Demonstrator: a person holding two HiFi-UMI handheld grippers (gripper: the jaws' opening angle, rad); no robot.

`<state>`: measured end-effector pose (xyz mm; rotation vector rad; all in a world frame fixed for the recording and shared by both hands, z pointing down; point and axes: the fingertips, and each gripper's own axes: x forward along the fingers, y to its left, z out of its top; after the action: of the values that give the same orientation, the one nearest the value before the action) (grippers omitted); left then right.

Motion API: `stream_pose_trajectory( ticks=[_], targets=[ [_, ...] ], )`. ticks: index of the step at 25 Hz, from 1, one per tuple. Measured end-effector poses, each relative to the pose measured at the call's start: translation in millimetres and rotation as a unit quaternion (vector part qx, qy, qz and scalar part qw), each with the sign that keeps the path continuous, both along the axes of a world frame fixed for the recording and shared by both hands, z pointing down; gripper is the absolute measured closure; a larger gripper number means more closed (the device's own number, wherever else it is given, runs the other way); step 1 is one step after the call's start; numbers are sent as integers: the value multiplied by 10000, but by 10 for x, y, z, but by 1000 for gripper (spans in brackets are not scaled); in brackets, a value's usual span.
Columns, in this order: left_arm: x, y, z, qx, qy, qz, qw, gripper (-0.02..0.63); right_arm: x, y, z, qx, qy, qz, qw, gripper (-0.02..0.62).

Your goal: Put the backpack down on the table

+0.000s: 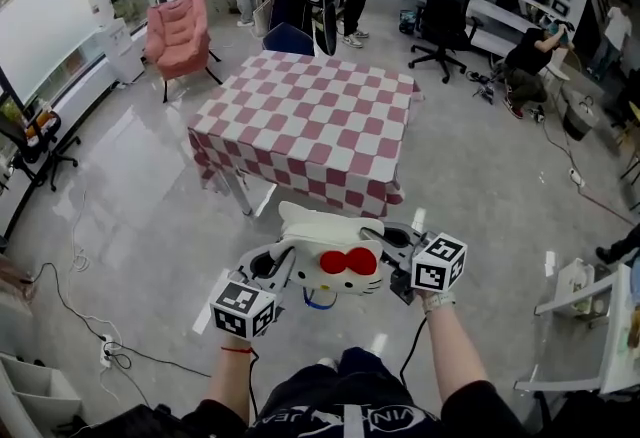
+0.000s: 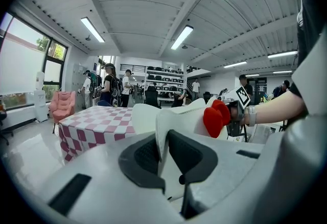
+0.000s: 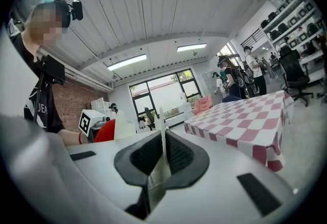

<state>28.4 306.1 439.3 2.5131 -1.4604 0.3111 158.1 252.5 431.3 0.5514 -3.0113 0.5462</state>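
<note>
The backpack [image 1: 330,261] is white with a red bow and cat ears, and hangs in the air in front of the person, short of the table. My left gripper [image 1: 272,271] is shut on its left side, my right gripper [image 1: 392,261] on its right side. In the left gripper view a white flap of the backpack [image 2: 176,120] is pinched between the dark pads, with the red bow [image 2: 214,118] beyond. The right gripper view shows a thin white edge of the backpack [image 3: 162,138] clamped between the pads. The table [image 1: 310,121] with a red-and-white checked cloth stands ahead.
A pink armchair [image 1: 180,31] stands to the table's far left, a black office chair [image 1: 445,1] to its far right. Several people stand beyond the table. Cables [image 1: 85,321] lie on the shiny grey floor at left. A white cart [image 1: 600,321] is at right.
</note>
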Motion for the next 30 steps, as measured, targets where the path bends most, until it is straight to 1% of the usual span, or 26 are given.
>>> stream_pose_trajectory(
  ticks=[3, 12, 25, 28, 30],
  targets=[
    [-64, -74, -26, 35, 19, -17, 10000, 565, -67, -79, -27, 13, -12, -20, 10000, 584],
    [-306, -438, 65, -42, 94, -148, 9998, 565, -325, -476, 56, -32, 67, -167, 9998, 584],
    [-655, -1352, -76, -22, 79, -293, 9995, 565, -689, -1418, -80, 0, 19, -336, 9994, 584],
    [-715, -1603, -187, -49, 57, -292, 9995, 565, -747, -1663, -180, -33, 7, -341, 9994, 584],
    [-723, -1712, -162, -32, 27, -294, 9996, 565, -754, -1772, -150, -34, -19, -355, 9994, 584]
  ],
)
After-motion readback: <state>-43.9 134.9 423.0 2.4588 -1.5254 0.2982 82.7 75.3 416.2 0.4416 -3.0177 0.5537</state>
